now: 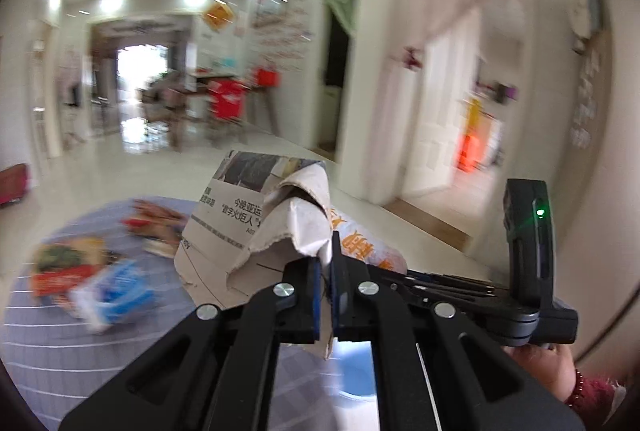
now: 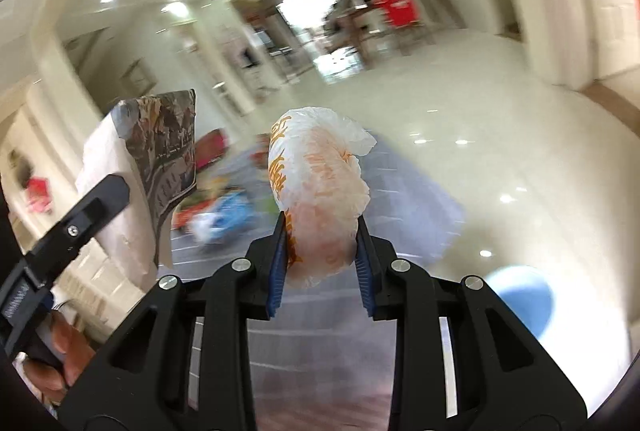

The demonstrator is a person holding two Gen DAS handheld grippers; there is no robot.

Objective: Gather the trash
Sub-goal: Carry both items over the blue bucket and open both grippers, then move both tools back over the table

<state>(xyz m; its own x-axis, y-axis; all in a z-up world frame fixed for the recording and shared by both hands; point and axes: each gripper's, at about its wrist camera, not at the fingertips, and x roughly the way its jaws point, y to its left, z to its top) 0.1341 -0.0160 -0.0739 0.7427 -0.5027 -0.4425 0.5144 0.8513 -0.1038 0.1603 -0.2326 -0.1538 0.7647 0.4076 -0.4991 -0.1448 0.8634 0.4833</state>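
My left gripper [image 1: 326, 267] is shut on a crumpled newspaper sheet [image 1: 256, 231] and holds it up above the mat. The same newspaper [image 2: 160, 155] shows at the left of the right wrist view. My right gripper [image 2: 322, 251] is shut on a scrunched white plastic bag with orange print [image 2: 320, 191], also held in the air. That bag [image 1: 360, 243] peeks out behind the newspaper in the left wrist view. More trash lies on the mat: a red and green packet [image 1: 64, 263] and a blue and white wrapper [image 1: 116, 291].
A grey-blue checked mat [image 1: 48, 347] lies on the glossy white tile floor [image 2: 500, 135]. A blue round bin or basin [image 2: 524, 303] sits at the lower right. Dining table and chairs with red covers [image 1: 224, 103] stand far back. A white door [image 1: 440, 111] is at right.
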